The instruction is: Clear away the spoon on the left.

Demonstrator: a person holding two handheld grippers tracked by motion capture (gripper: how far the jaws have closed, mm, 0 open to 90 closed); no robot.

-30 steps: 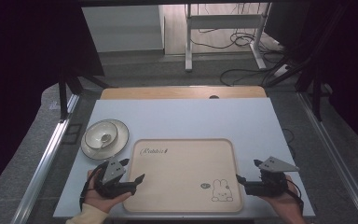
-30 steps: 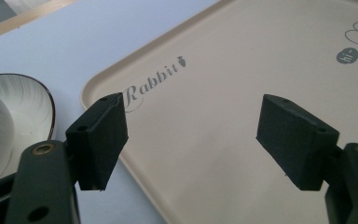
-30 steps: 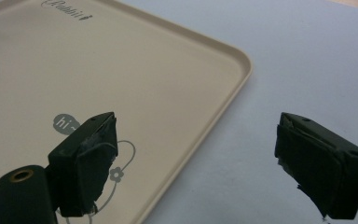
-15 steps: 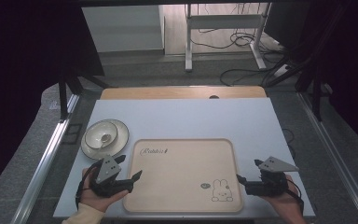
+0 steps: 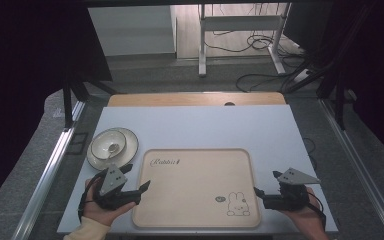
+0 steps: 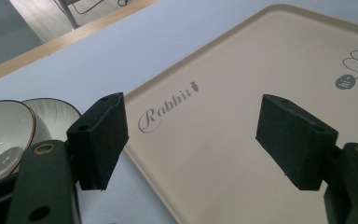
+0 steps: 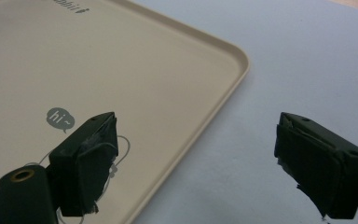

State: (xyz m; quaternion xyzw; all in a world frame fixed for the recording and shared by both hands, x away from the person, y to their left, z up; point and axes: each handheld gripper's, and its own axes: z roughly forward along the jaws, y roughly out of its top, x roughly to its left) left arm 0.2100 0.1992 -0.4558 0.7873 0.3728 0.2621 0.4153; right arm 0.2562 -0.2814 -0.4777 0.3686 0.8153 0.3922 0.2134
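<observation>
A beige tray (image 5: 195,175) printed with "Rabbit" and a rabbit drawing lies flat on the pale table, near its front edge. My left gripper (image 5: 139,177) is at the tray's left edge and stands open, with its jaws on either side of the rim (image 6: 135,154) and clear of it. At the tray's right edge my right gripper (image 5: 265,185) is open too, one jaw over the tray (image 7: 121,70) and the other over the table. Neither holds anything. The left gripper (image 6: 193,135) and the right gripper (image 7: 196,154) both show a wide gap.
A white bowl (image 5: 109,144) sits on a white plate (image 5: 128,140) just beyond the left gripper, close to the tray's far left corner. In the left gripper view the bowl (image 6: 2,135) is right beside the left jaw. A wooden strip (image 5: 195,99) runs along the table's far edge.
The left gripper has edged slightly to the left. The right gripper and the tray have not moved.
</observation>
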